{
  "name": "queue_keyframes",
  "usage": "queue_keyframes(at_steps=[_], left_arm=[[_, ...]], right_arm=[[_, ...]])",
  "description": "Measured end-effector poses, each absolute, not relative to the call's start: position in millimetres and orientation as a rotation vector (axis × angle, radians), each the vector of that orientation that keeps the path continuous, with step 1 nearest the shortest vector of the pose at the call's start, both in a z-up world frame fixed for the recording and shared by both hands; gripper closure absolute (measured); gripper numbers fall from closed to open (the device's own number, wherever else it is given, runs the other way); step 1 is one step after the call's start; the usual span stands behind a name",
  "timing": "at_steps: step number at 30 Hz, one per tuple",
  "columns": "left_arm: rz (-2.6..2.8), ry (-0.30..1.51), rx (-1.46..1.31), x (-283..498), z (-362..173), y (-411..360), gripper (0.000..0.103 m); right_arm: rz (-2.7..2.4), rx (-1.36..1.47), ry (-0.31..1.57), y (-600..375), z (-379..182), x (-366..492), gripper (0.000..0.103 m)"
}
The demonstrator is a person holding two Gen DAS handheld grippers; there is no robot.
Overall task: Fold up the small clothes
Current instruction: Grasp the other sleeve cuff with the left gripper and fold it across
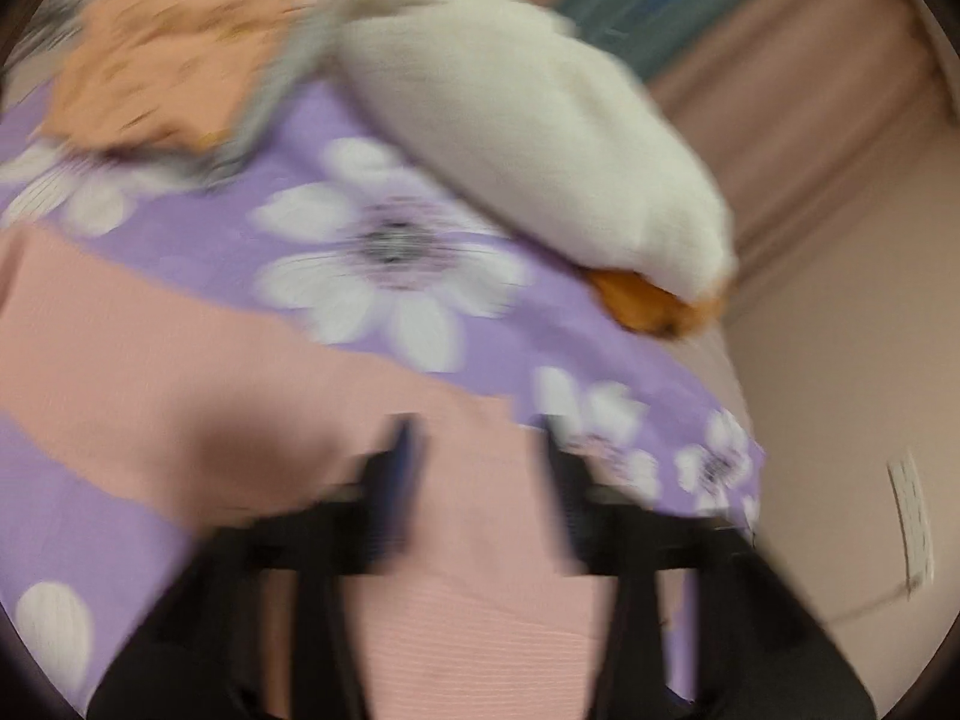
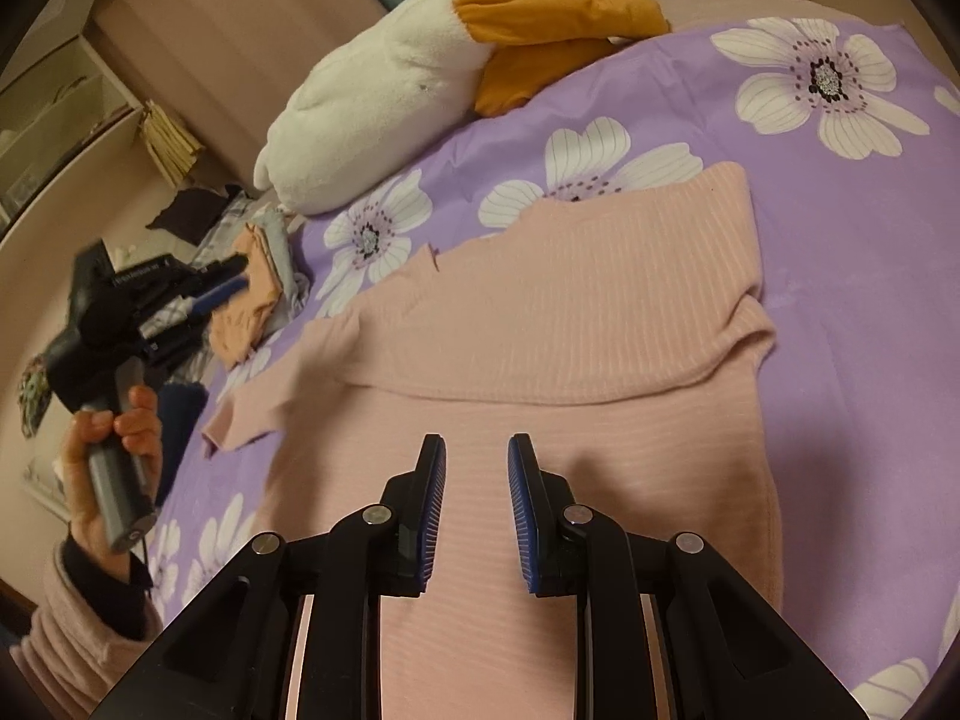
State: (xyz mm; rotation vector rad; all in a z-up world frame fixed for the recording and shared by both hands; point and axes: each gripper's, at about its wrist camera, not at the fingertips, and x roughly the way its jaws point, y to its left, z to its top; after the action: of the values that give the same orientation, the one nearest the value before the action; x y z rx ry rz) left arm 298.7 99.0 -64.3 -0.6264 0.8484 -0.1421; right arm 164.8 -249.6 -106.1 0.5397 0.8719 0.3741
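Pink top [image 2: 540,324] lies near plush duck [image 2: 384,96].

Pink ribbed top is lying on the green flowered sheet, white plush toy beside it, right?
Not quite: the sheet is purple with white flowers, as the right wrist view shows. The pink ribbed top does lie on it, with the white plush toy beside it.

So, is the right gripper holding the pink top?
No, the right gripper hovers above the pink top with nothing between its parted fingers.
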Motion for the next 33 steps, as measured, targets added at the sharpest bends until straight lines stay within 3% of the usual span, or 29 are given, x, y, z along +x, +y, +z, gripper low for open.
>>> queue_keyframes(at_steps=[8, 17, 21, 23, 25, 33], left_arm=[[0.147, 0.682, -0.990, 225, -105, 281, 0.029], [0.250, 0.612, -1.248, 214, -151, 359, 0.032], [0.245, 0.574, -1.336, 229, -164, 375, 0.062], [0.269, 0.563, -1.343, 236, -164, 384, 0.072], [0.307, 0.569, -1.322, 239, -161, 390, 0.098], [0.211, 0.608, -0.973, 251, -88, 357, 0.099]], right_arm=[[0.382, 0.511, 0.924, -229, -116, 174, 0.081], [0.418, 0.449, 0.966, -193, -118, 182, 0.081], [0.398, 0.429, 0.975, -194, -119, 184, 0.081], [0.383, 0.433, 0.980, -197, -119, 183, 0.081], [0.371, 0.430, 0.982, -200, -120, 182, 0.081], [0.349, 0.435, 0.977, -209, -120, 178, 0.081]])
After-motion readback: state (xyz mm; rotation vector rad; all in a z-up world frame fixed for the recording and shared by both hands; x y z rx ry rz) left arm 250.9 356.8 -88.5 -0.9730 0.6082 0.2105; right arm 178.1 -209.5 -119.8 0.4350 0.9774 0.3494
